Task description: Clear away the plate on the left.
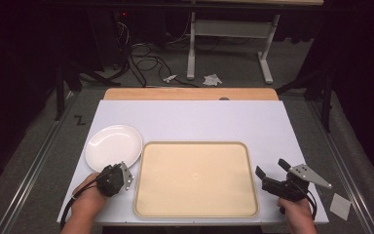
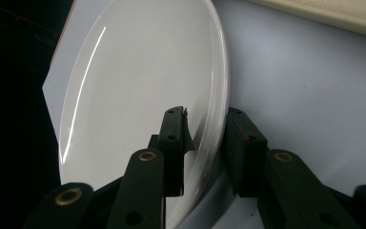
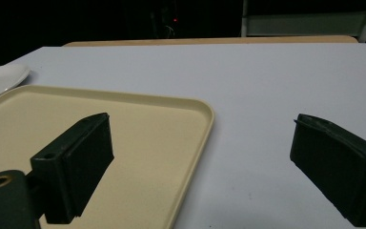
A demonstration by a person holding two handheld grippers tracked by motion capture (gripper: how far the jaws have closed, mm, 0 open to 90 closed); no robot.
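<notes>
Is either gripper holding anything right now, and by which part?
The left gripper has its fingers astride the near rim of the white plate; a firm clamp cannot be told. The right gripper is open, holding nothing.

The right gripper (image 3: 202,167), jaws wide apart, straddles the beige tray's (image 3: 190,107) corner on the white table (image 3: 267,81).

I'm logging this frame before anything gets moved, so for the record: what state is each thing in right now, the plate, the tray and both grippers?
white plate: empty, flat on the table left of the tray, its near rim between the left gripper's jaws.
tray: empty, flat on the table, unheld.
left gripper: jaws straddling the plate's rim, a gap showing, not clamped.
right gripper: jaws wide open, holding nothing, by the tray's right edge.
</notes>
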